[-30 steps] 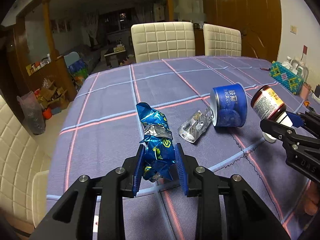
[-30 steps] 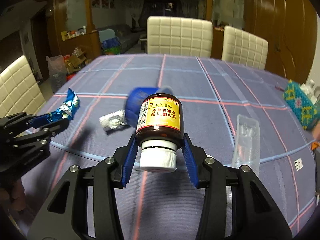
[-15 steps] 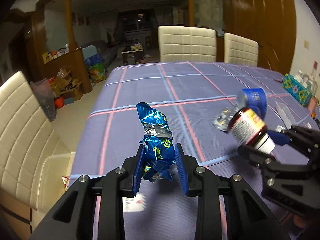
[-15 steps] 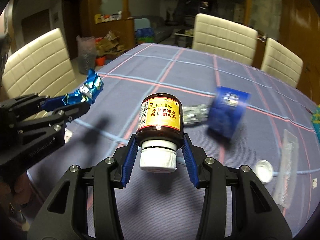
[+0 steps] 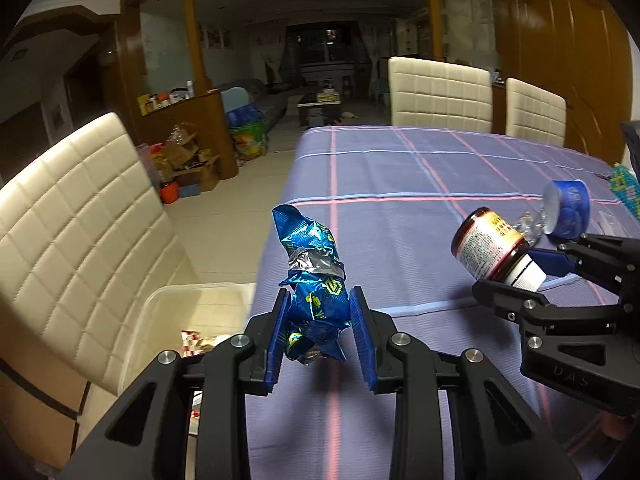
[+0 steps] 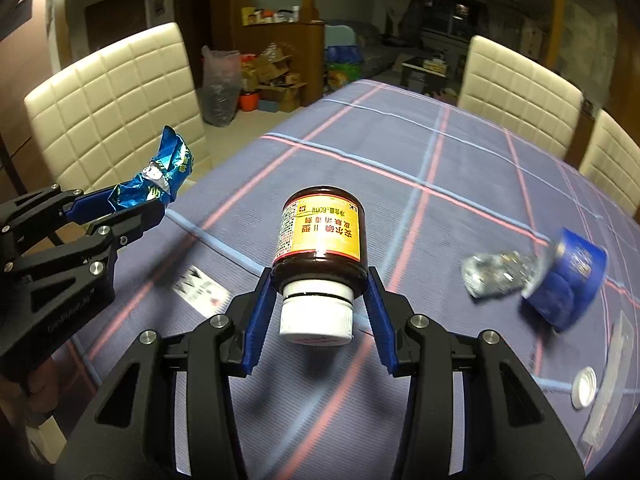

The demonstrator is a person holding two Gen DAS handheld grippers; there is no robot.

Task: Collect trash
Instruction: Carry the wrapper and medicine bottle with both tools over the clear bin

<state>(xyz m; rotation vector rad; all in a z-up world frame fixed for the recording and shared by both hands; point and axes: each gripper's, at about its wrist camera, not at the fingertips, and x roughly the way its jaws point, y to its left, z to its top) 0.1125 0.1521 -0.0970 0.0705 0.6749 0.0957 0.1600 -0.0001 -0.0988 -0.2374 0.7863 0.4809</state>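
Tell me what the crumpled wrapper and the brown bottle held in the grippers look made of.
Blue wrapper: likely metallised plastic film, glossy; sharp creases and a silver inner face show.
Brown bottle: dark amber glass or plastic, shiny, cannot tell which; paper-like yellow label; matte white cap, probably plastic.
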